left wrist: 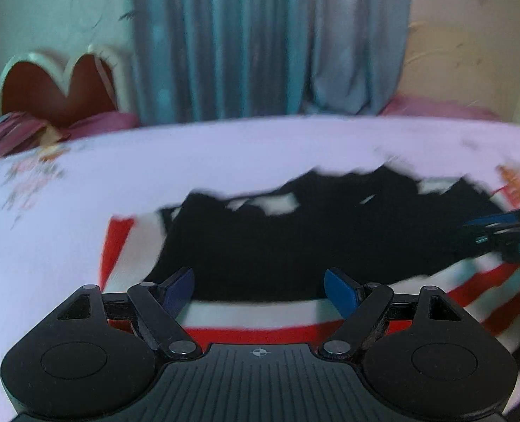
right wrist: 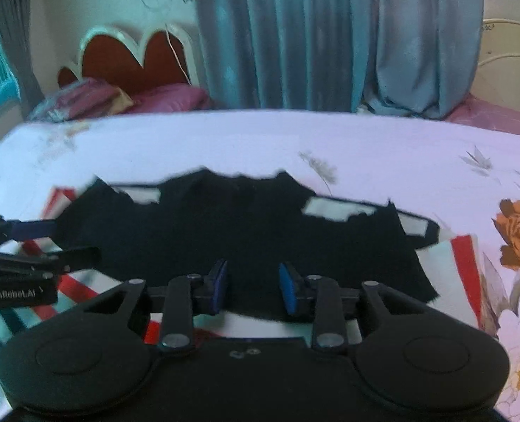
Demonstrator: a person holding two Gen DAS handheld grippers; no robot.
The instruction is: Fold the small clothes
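A dark garment [right wrist: 239,232] lies spread, apparently unfolded, on a striped cloth [left wrist: 253,316] near the bed's [right wrist: 224,140] front edge. The left gripper [left wrist: 259,290] is wide open and empty; the right gripper [right wrist: 253,290] is partly open, gripping nothing. Motion blur hides creases, so folding seems barely begun.
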